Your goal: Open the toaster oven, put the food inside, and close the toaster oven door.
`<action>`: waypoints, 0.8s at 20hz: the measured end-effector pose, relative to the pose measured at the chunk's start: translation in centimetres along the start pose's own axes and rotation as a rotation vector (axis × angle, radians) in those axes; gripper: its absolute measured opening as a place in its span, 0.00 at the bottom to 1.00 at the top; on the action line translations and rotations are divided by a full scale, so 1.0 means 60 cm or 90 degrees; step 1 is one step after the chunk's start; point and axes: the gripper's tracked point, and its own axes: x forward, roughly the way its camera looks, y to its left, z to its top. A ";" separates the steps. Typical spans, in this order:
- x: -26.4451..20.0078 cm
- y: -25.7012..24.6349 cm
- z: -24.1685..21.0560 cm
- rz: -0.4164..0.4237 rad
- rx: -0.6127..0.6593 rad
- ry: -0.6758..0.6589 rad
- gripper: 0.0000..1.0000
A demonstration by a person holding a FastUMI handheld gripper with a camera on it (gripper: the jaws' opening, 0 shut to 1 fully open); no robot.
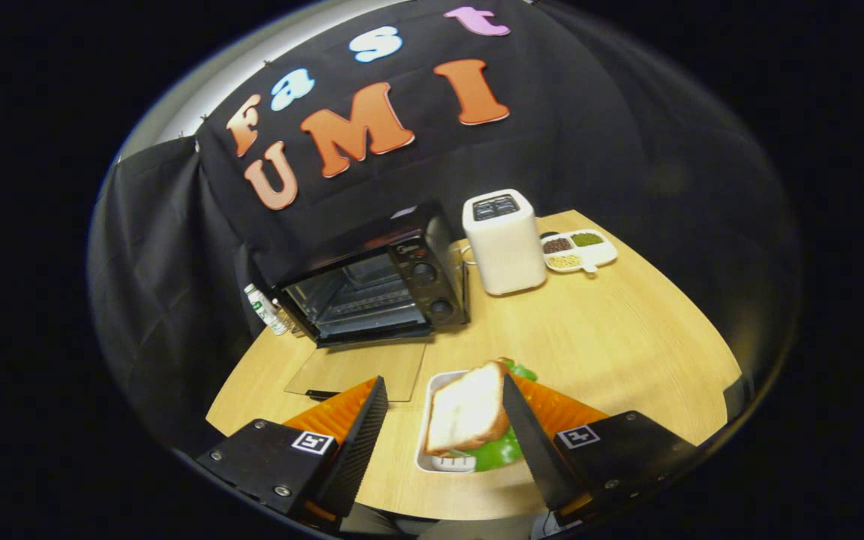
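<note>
The black toaster oven point(379, 281) stands at the back of the wooden table point(612, 352) with its glass door point(361, 367) folded down flat in front of it, and the rack inside is bare. A sandwich point(466, 409) of white bread and green lettuce lies on a small white tray point(426, 450) near the table's front edge. My gripper point(443, 378) is open and hangs over the tray. The sandwich sits between the fingers, close against the right one, with a clear gap to the left one.
To the right of the oven stands a white pop-up toaster point(505, 240). Beyond it lies a divided white dish point(578, 250) of beans. A small plastic bottle point(265, 307) stands at the oven's left. Black cloth walls the booth behind.
</note>
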 end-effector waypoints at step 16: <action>0.062 -0.047 -0.058 0.080 0.195 0.124 0.36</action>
